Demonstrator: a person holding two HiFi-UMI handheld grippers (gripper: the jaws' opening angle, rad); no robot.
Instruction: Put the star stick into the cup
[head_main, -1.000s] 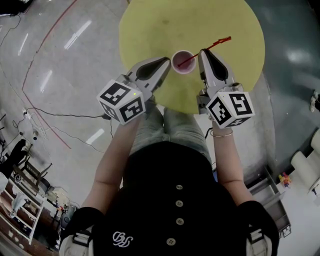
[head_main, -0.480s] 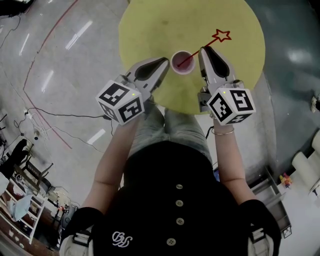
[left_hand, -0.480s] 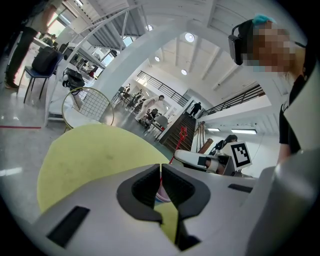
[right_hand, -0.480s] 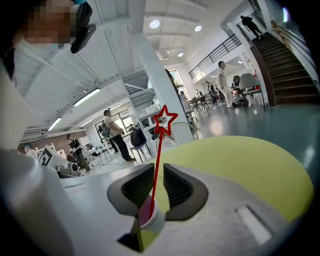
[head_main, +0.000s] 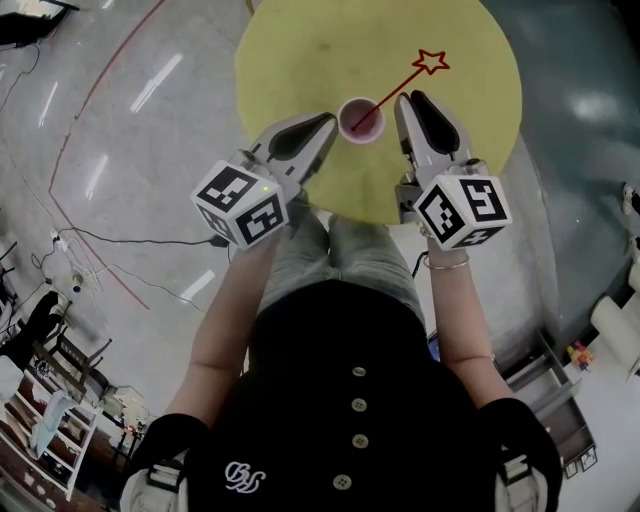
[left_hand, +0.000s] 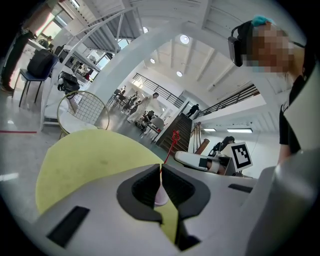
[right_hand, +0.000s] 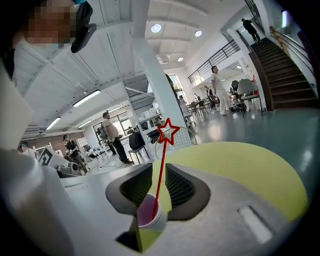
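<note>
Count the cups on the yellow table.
1. The cup stands on the yellow table between the left gripper and the right gripper, with the star stick leaning in it. No other cup shows in any view.

I've got the thin red star-topped stick (head_main: 396, 91) w/ its lower end down inside the small round white cup (head_main: 342, 113), pink inside. The stick leans on the cup rim, tilted, w/ the open star outline up and out to the far right. The cup stands upright on the round yellow table (head_main: 300, 50), near its front edge, approx mid-width.
</note>
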